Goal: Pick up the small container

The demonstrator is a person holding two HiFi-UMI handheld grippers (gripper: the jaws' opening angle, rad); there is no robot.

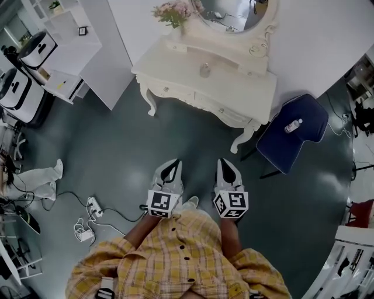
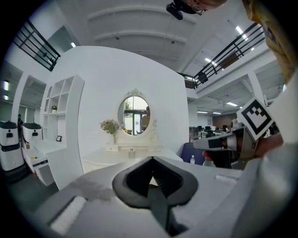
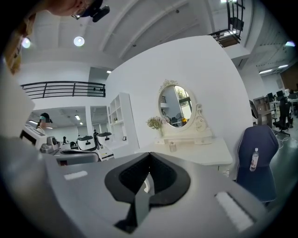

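I am holding two claws, the left claw and the right claw, side by side in front of me, both pinched shut on nothing. Farther off, one white table is standing. One small container, greyish and upright, is sitting mid-top below one mirror. One blue chair is carrying one bottle.

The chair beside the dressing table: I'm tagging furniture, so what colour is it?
Dark blue. The chair shows best in the head view.
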